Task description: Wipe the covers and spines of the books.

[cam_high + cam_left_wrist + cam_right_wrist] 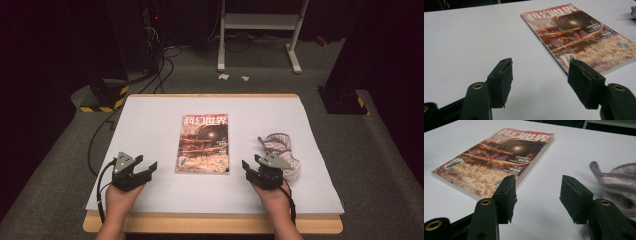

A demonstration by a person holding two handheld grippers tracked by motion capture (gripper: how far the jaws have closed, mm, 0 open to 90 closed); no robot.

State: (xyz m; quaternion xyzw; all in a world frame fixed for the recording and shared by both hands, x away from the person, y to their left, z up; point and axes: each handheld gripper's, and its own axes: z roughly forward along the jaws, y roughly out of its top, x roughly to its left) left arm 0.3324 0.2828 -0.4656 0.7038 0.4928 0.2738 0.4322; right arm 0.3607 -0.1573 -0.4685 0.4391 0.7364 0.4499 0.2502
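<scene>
On the white-covered table (pixel 150 130) a magazine (pixel 203 144) lies flat and closed, cover up, squarely between the two hands, with a bundled striped cloth (pixel 280 150) off to its right. The left gripper (pixel 145 170) hangs just beside the magazine's near left corner, and its own view shows the jaws parted with nothing but bare tabletop between them — the near corner of the magazine (pixel 584 42) sits just past the right-hand pad. The right gripper (pixel 250 170) hangs near the magazine's near right corner, jaws likewise spread and empty; in its view the magazine (pixel 496 162) lies ahead to the left and the cloth (pixel 616 185) is just beside the right jaw, blurred. Neither tool touches anything. My reading is that this is the approach step: both hands are squaring up to the magazine's bottom edge, nothing is gripped yet. The next move seems to call for lowering a jaw to the cover's edge and slipping one pad beneath it — a thin, flat edge on a smooth surface, so a shallow angle matters, and the right hand needs to keep clear of the cloth.
</scene>
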